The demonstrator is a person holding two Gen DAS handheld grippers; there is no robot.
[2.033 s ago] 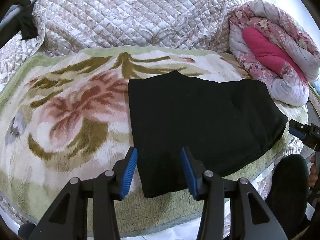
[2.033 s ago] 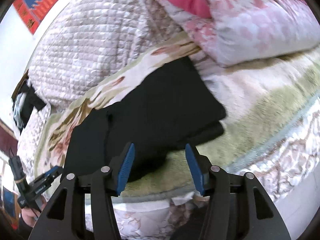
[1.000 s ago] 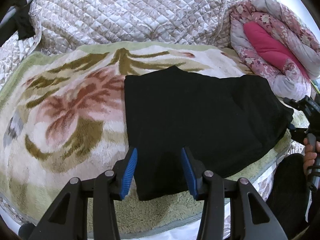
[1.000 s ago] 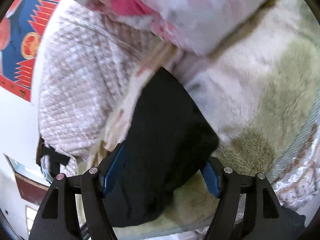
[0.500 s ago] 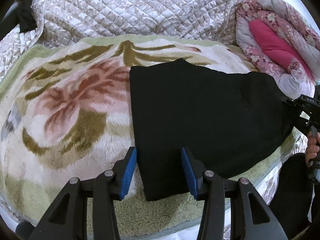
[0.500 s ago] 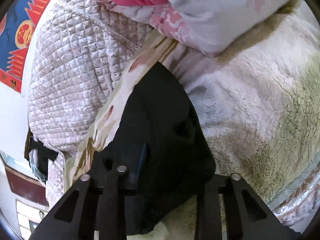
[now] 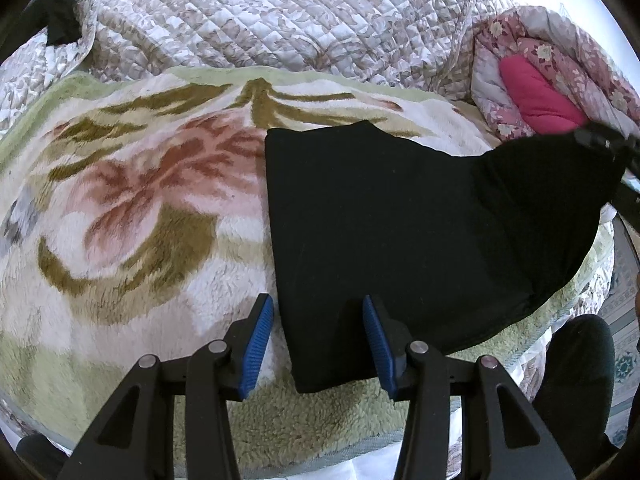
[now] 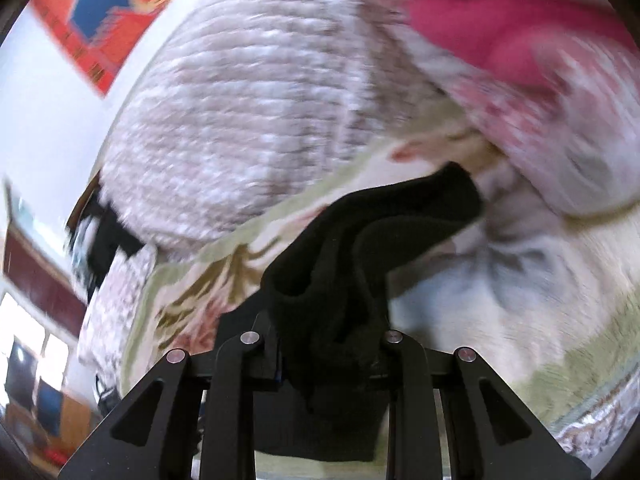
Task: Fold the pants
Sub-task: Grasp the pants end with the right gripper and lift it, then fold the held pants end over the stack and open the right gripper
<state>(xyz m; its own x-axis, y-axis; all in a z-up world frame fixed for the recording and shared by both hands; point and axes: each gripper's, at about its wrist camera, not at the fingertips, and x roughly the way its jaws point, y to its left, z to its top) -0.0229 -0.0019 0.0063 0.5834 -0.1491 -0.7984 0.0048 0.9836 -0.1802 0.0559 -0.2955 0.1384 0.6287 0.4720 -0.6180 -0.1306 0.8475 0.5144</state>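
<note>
Black pants (image 7: 400, 220), folded to a broad slab, lie on a flowered fleece blanket (image 7: 140, 200). My left gripper (image 7: 318, 340) hovers open over their near left corner, and the cloth shows between the blue pads (image 7: 260, 336) without being pinched. My right gripper (image 8: 328, 356) is shut on the pants' right end (image 8: 360, 248), which bunches up between its jaws. In the left wrist view that end is raised off the blanket and hangs from the right gripper (image 7: 596, 140) at the right edge.
A quilted beige cover (image 7: 280, 20) lies behind the blanket. A rolled pink flowered duvet (image 7: 540, 92) sits at the back right. A person's dark-clad leg (image 7: 576, 380) is at the bed's near right edge. A red and blue poster (image 8: 120, 12) hangs on the wall.
The right gripper closed on the right end of the pants, then lifted it off the blanket while rolling. The left gripper stayed in place, open.
</note>
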